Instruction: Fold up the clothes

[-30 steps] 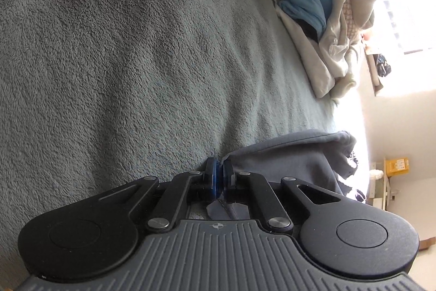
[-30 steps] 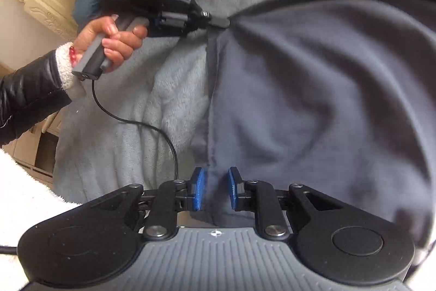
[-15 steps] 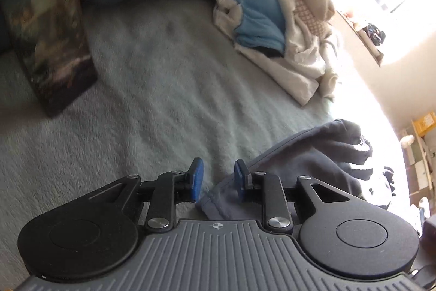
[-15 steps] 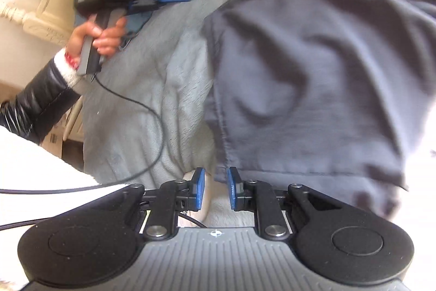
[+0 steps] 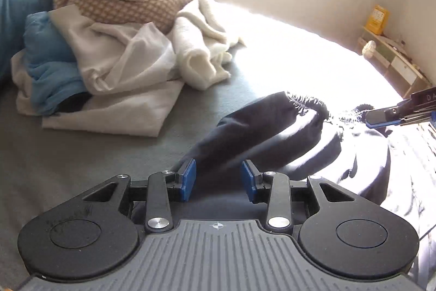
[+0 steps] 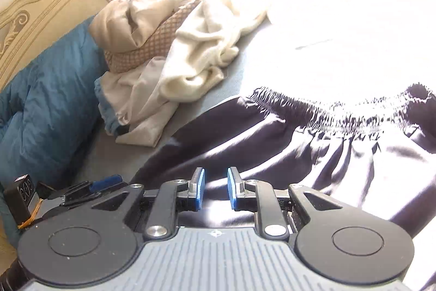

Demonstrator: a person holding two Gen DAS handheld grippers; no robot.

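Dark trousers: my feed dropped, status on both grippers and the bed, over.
Left gripper opening, nothing pinched. Right gripper open, empty. Dark trousers spread on grey bedcover, elastic waistband away from the cameras. Unfolded clothes pile beside them, not touching.

clothes pile [image 5: 117, 51] blocking left, bare grey blanket [image 5: 81, 154] between

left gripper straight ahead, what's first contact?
Likely the dark pants: the fabric lies between the opening fingers of the left gripper and runs on ahead. Depth unclear.
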